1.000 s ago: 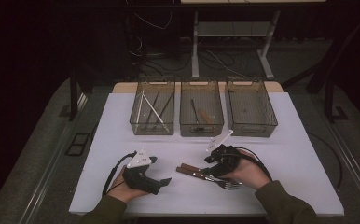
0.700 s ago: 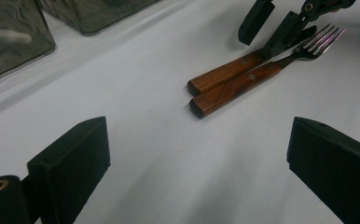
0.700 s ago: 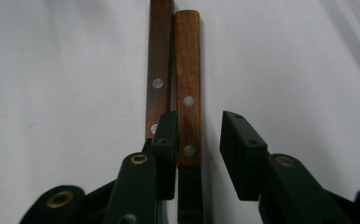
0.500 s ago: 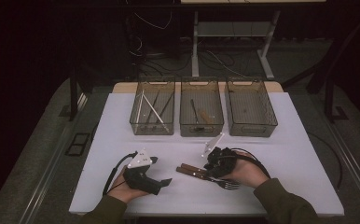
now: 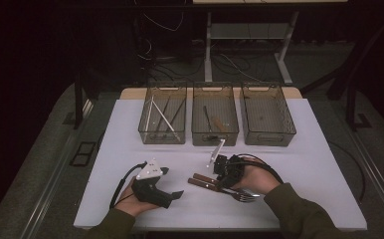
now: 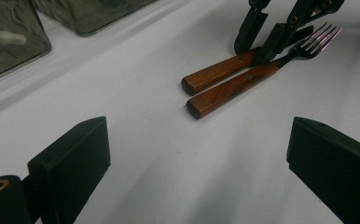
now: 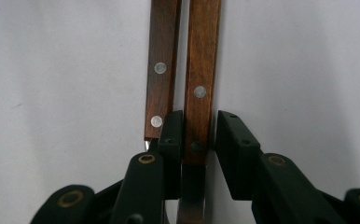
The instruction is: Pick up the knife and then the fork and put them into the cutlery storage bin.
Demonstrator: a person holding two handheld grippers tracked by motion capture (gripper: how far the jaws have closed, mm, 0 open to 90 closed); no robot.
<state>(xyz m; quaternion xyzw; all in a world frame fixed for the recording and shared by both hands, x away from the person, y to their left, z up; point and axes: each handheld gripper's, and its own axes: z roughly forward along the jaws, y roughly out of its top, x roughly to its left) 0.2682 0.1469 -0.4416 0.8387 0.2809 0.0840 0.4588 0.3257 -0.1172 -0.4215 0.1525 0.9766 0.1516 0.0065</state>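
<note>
Two wooden-handled utensils lie side by side on the white table (image 5: 304, 164): a knife (image 7: 200, 70) and, nearer the person, a fork (image 6: 231, 88) with its tines (image 5: 247, 196) pointing right. My right gripper (image 5: 221, 180) is low over them. Its jaws are shut on the knife handle near the blade end, and one jaw sits in the gap between the two handles. The knife rests flat on the table. My left gripper (image 5: 176, 195) lies on the table to the left, aimed at the handle ends. It is open (image 6: 197, 154) and holds nothing.
Three clear bins stand in a row at the back. The left bin (image 5: 162, 137) holds white and dark sticks, the middle bin (image 5: 215, 138) holds a wood-handled utensil, and the right bin (image 5: 269, 138) looks bare. A black cable (image 5: 267, 167) loops behind the right hand.
My right gripper has dropped and slid left onto the utensils, and its jaws now sit around the knife handle. The left gripper has stayed put.
</note>
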